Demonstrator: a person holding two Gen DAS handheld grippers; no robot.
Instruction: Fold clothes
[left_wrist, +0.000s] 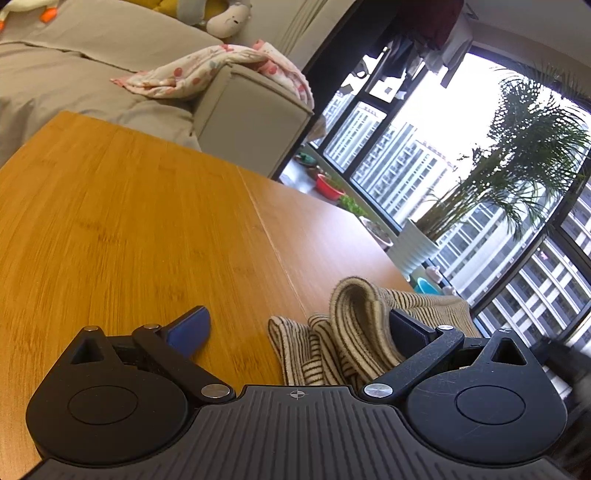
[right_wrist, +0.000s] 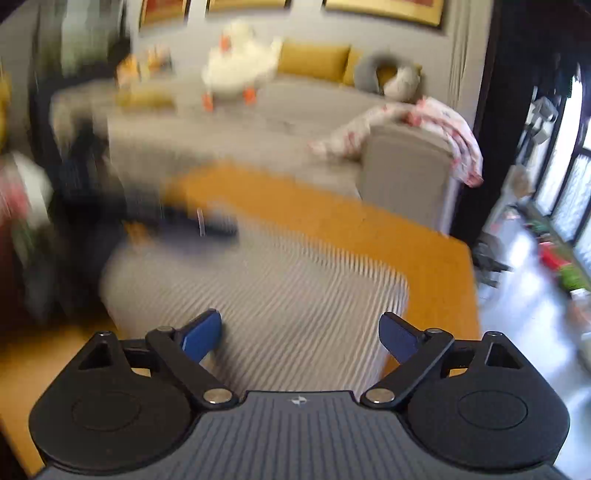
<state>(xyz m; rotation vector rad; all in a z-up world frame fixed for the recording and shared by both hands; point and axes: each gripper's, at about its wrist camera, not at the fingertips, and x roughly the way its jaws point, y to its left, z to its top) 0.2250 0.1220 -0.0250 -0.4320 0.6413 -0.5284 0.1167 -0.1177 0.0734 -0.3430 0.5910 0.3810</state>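
- Left wrist view: the left gripper (left_wrist: 299, 325) has its fingers wide apart; a bunched edge of the striped garment (left_wrist: 354, 332) rises in a rolled hump just inside the right-hand finger and touches it, while the left-hand finger stands clear over the bare wooden table (left_wrist: 147, 206); nothing is pinched, so I judge this corner is loose, not held.
- Right wrist view (badly blurred): the right gripper (right_wrist: 299, 336) has its fingers spread wide with nothing between the pads; the striped garment (right_wrist: 266, 288) lies ahead of and under the fingers as a fairly flat, roughly rectangular shape on the wooden table (right_wrist: 424, 258); a dark shape at its far left edge is too smeared to name.
- Judgement: the cloth looks partly folded; one bunched edge is left to smooth or fold over.
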